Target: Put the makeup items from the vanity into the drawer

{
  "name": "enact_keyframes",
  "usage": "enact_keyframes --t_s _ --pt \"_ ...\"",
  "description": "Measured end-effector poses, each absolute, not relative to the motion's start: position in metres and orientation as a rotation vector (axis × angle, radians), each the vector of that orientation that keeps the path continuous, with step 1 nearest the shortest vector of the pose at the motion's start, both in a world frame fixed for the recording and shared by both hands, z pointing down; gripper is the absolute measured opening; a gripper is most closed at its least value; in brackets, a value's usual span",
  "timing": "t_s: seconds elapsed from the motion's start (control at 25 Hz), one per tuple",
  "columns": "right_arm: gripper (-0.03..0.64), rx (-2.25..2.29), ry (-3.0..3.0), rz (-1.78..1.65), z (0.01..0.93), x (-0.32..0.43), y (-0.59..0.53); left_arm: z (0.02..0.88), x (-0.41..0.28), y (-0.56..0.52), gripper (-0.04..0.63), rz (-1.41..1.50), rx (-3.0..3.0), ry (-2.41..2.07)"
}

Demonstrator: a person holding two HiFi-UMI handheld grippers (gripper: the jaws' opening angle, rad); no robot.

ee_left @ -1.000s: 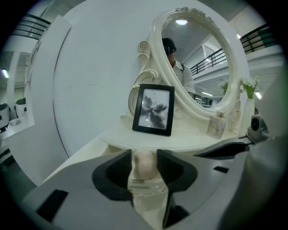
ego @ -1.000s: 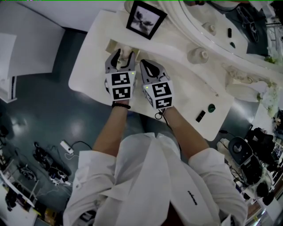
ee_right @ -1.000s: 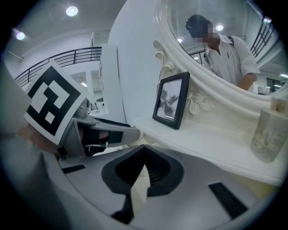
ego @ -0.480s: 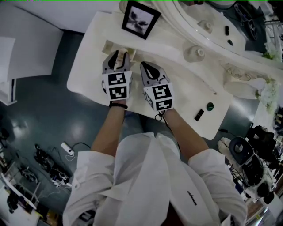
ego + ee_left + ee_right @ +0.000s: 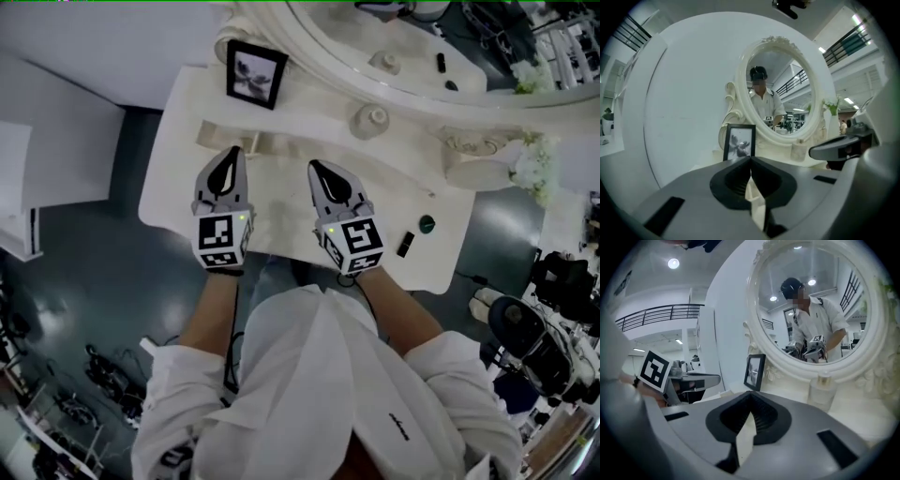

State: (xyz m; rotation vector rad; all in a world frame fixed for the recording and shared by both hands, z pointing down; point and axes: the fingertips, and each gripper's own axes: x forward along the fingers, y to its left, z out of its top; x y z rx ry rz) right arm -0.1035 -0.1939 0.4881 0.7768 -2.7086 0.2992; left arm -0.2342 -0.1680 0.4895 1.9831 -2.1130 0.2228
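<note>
Hovering, left gripper [image 5: 232, 152] just closed empty, right gripper [image 5: 315, 167] shut too. Open wide before grabbing small black item [image 5: 405, 244] by vanity [image 5: 178, 173] right edge.

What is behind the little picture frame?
The curly white edge of the round mirror stands behind the picture frame. The frame hides the part of it directly behind.

Picture frame [image 5: 255, 73] stands left of bottle [image 5: 372, 120] on vanity [image 5: 178, 159].
</note>
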Motion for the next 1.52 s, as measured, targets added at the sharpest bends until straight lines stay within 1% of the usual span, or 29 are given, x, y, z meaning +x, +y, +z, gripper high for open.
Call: enact_keyframes --t_s 0.24,0.56,0.88,1.16,1.52 --pt "0.018 0.964 -2.737 0.198 0.435 -0.028 -0.195 0.438 -0.195 -0.155 0.028 0.162 2.193 -2.016" --pt "0.018 1.297 -2.676 0.178 0.401 0.083 -0.189 0.381 -0.133 -0.150 0.028 0.042 2.394 -1.914" --pt "0.018 1.591 -2.611 0.187 0.373 0.172 -0.181 0.362 -0.081 -0.149 0.028 0.014 2.516 -1.819" --pt "0.018 1.663 -2.581 0.167 0.364 0.202 -0.171 0.357 -0.066 -0.148 0.028 -0.011 2.513 -1.818" --pt "0.018 1.637 -2.589 0.146 0.361 0.197 -0.173 0.358 -0.071 -0.148 0.028 0.009 2.494 -1.846"
